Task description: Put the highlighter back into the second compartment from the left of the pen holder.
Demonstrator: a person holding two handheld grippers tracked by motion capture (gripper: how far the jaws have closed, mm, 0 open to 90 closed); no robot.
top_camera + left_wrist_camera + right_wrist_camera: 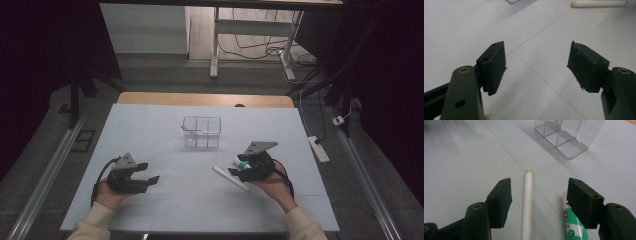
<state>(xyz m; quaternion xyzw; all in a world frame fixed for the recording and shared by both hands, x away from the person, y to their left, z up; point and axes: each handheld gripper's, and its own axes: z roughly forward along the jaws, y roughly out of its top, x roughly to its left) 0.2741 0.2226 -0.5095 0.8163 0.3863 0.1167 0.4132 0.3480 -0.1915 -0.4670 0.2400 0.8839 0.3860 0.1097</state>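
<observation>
Right claw [539, 202] gapes wide over the white stick [527, 205]; beside it, a green-white tube [571, 227], label unreadable; left claw [536, 65] wide too.

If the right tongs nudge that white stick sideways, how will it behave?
The white stick looks round, slim and straight, so it would likely roll across the smooth table. It seems stiff and probably light. Lying between the open right tongs, it should grip easily across its width.

Dim, dark-edged high view; the gripper views are brighter, with soft shadows and blurred near corners.
</observation>
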